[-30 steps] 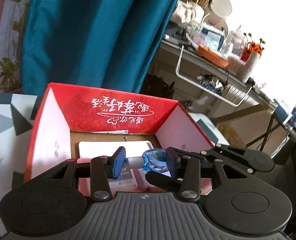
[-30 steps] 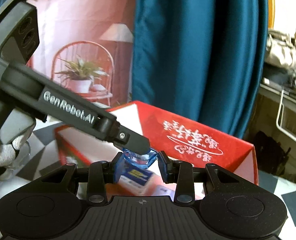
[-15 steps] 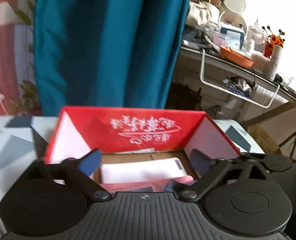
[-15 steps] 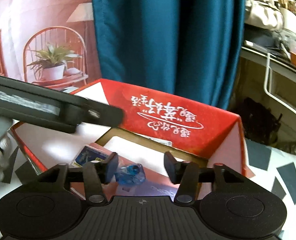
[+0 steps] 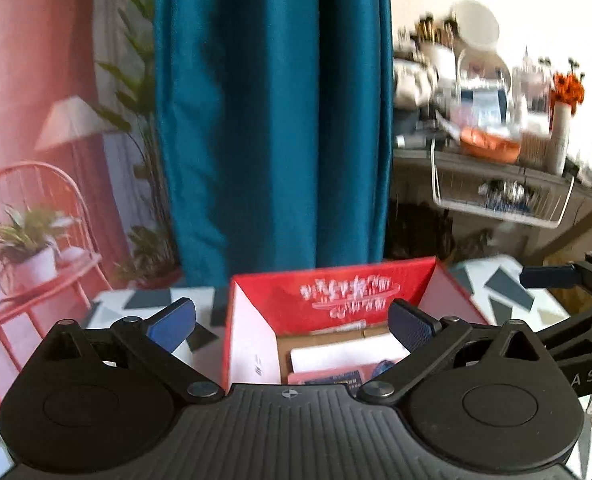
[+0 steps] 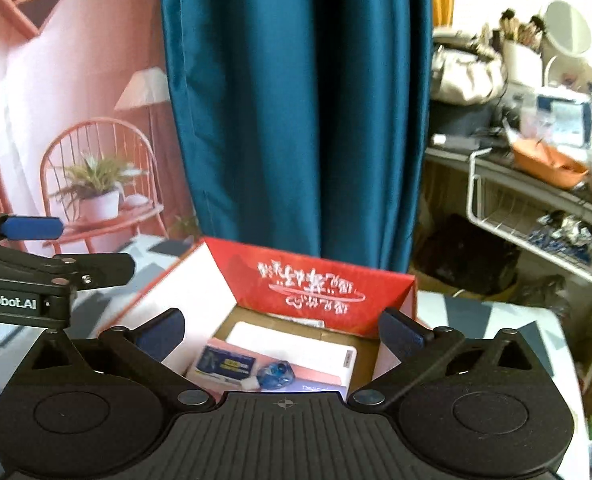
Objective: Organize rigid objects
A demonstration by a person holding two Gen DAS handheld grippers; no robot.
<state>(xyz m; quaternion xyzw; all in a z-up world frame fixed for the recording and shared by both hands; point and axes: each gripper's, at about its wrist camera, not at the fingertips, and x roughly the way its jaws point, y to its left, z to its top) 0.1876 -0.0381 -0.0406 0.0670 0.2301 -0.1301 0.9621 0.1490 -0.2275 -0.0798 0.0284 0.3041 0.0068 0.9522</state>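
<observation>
An open red box [image 5: 336, 292] [image 6: 316, 280] stands on the patterned table. Inside lie a flat white box [image 6: 296, 346] [image 5: 344, 354], a blue-and-yellow packet [image 6: 225, 364] and a small clear blue item [image 6: 275, 372] [image 5: 382, 368] resting on a pink carton. My left gripper [image 5: 291, 326] hangs open above the box's near side, with nothing between its fingers. My right gripper [image 6: 280, 331] hovers over the box too; its jaws are opening and hold nothing. In each wrist view the other gripper shows at the edge, with a blue pad [image 5: 552, 276] [image 6: 31, 228] in sight.
A teal curtain [image 6: 296, 100] hangs behind the box. To the right a cluttered shelf [image 6: 536, 168] carries a white wire basket [image 5: 500, 200]. A pink backdrop with a pictured chair and plant [image 6: 95, 184] fills the left. The table's grey-patterned top [image 6: 496, 320] extends right of the box.
Both grippers let go of the small blue item, spread wide and lifted up and back from the box. The item now lies inside the box.
</observation>
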